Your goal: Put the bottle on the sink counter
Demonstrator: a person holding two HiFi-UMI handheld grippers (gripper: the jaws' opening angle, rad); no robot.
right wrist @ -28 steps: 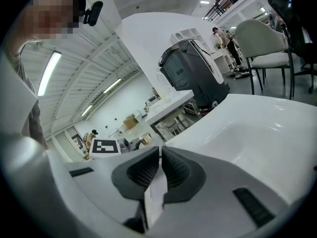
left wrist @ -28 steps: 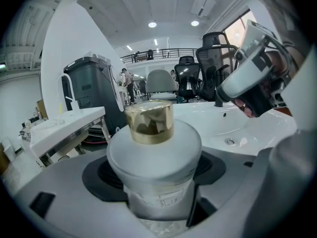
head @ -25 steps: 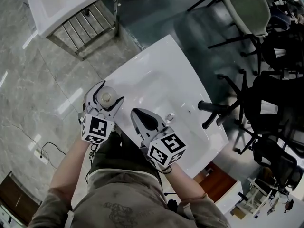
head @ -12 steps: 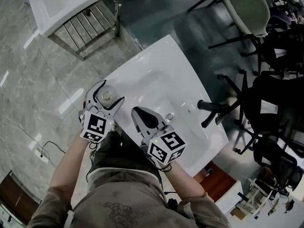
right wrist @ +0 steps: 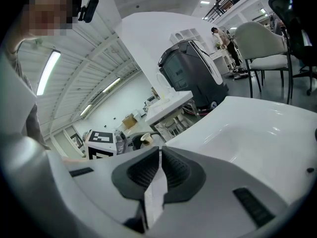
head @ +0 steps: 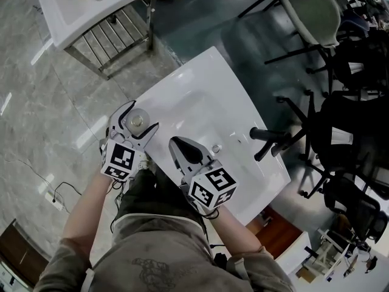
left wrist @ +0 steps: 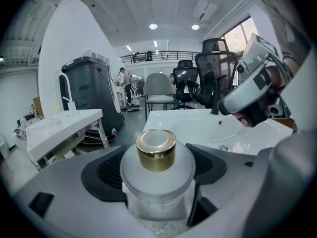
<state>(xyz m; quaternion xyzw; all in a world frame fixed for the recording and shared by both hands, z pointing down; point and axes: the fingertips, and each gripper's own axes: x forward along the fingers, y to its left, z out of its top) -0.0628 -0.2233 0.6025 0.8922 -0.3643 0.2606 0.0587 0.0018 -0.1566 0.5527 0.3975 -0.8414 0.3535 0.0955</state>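
While clamping the left tool (head: 137,119) on the gold-capped frosted bottle (left wrist: 157,168), held it at the near left corner of the white sink table (head: 214,83), touchdown unclear, release seemingly left to do; had right tool (right wrist: 160,151) jaws together, empty, near the basin (head: 203,109).

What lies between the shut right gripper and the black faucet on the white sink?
In the head view, only bare white basin and its small chrome drain separate the right gripper from the black faucet.
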